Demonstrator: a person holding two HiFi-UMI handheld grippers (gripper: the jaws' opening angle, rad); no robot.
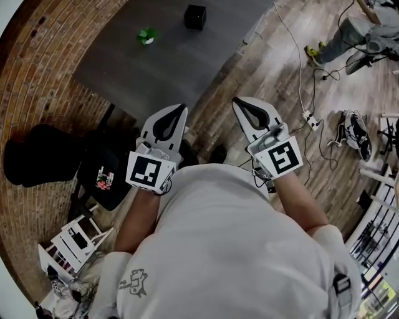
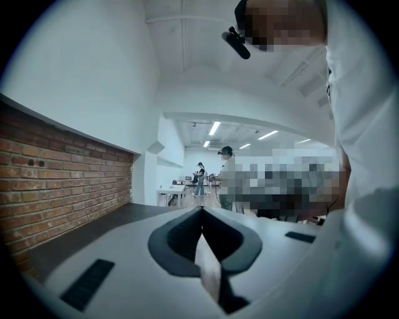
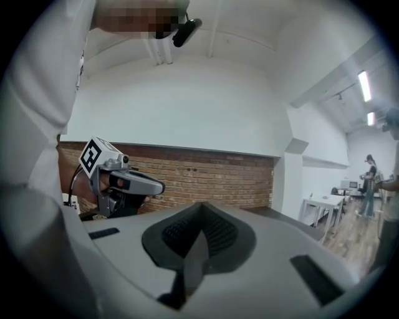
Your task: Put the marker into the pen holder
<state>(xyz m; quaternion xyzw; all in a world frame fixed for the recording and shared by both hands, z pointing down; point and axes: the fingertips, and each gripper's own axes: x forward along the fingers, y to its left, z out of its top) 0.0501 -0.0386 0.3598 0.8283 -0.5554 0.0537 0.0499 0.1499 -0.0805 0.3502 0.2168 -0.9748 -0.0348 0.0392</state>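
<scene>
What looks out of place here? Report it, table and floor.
Nothing on the table is spilled or tipped: the green marker lies apart from the black pen holder. On the floor at right, shoes and a power strip with loose cables lie scattered.

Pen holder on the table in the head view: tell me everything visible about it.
The pen holder is a small, black, boxy container with squarish sides. Its finish looks matte, and it is too small to tell the material. It stands upright on the dark grey table, toward the far end, to the right of a green item and apart from it. Only the table touches it.
</scene>
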